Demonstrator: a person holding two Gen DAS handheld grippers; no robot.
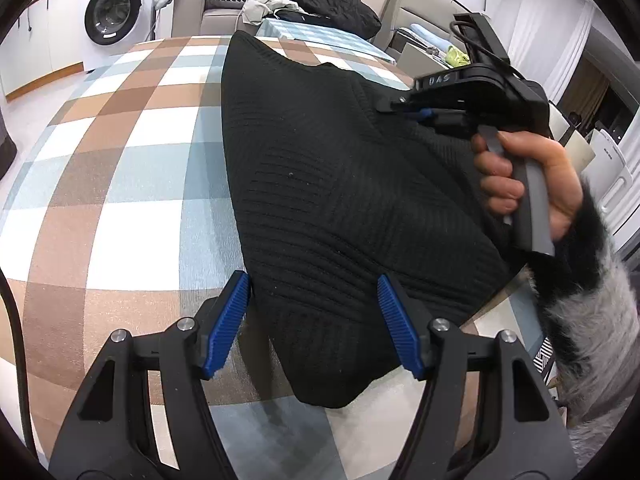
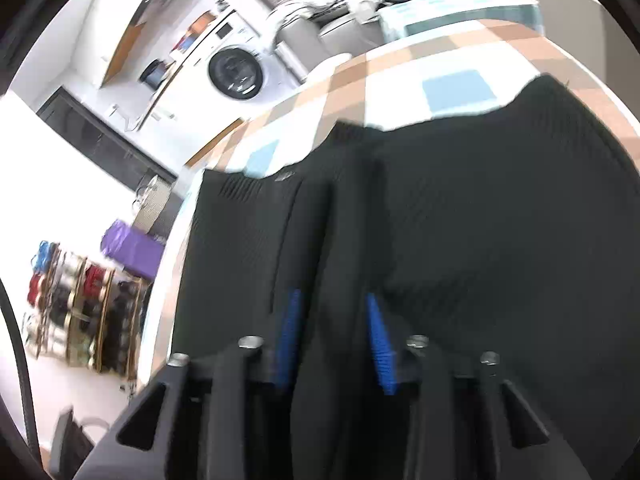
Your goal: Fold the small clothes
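My left gripper (image 1: 314, 320) stands open above the near edge of the black ribbed knit garment (image 1: 340, 208), its blue pads (image 1: 230, 316) apart and pressing on nothing. The garment lies on the checked surface (image 1: 132, 152), partly lifted on the right. There my right gripper (image 2: 332, 340) is clamped on a fold of the dark knit, which fills the gap between its pads. My hand (image 1: 524, 184) grips that gripper's handle. A washing machine (image 1: 114, 12) stands behind.
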